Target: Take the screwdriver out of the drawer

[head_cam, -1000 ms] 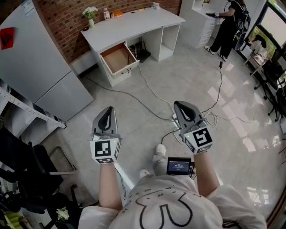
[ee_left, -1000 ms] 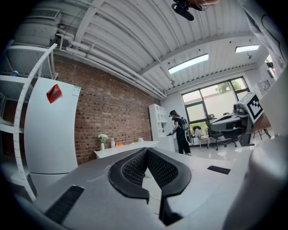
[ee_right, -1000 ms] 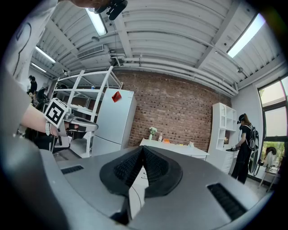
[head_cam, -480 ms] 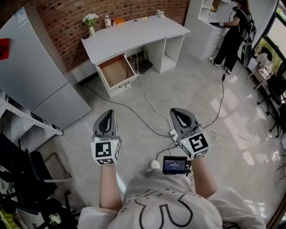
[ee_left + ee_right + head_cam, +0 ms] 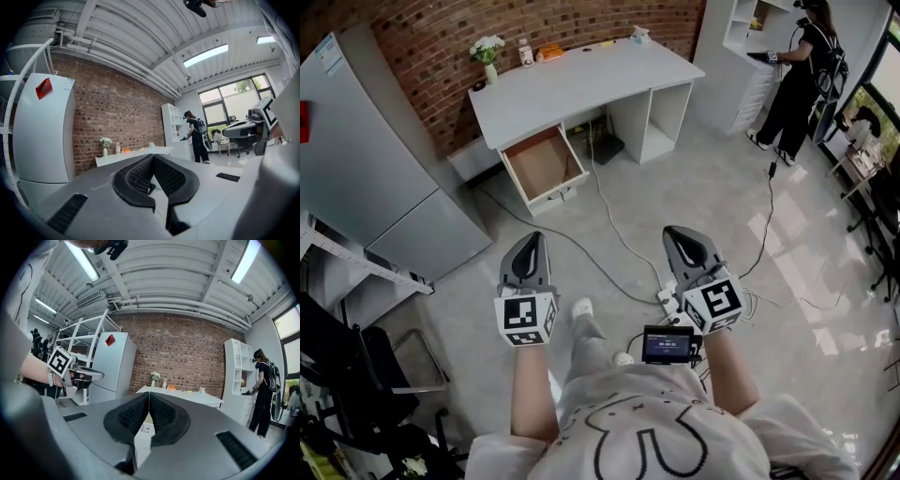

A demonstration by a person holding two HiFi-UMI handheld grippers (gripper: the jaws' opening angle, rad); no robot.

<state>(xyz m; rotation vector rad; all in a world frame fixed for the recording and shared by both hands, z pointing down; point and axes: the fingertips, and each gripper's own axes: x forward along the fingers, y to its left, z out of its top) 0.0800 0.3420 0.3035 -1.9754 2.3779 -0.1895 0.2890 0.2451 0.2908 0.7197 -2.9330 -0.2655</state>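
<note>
The white desk (image 5: 581, 80) stands far ahead against the brick wall. Its drawer (image 5: 546, 165) is pulled open, showing a brown inside. No screwdriver can be made out from here. My left gripper (image 5: 531, 241) and right gripper (image 5: 682, 234) are held side by side over the floor, well short of the desk, both pointing level toward it. The left gripper view shows its jaws (image 5: 152, 157) pressed together with nothing between them. In the right gripper view the jaws (image 5: 149, 394) also meet and hold nothing; the desk (image 5: 183, 394) shows beyond them.
A grey fridge (image 5: 384, 159) stands left of the desk, with a metal rack (image 5: 356, 253) and a black chair (image 5: 356, 375) nearer on the left. Cables (image 5: 609, 216) run across the floor to a power strip (image 5: 667, 298). A person (image 5: 802, 66) stands at shelves, far right.
Both grippers have been carried forward across the floor toward the desk, still side by side and shut. The person holding them has taken a step; a foot now shows between the arms.
</note>
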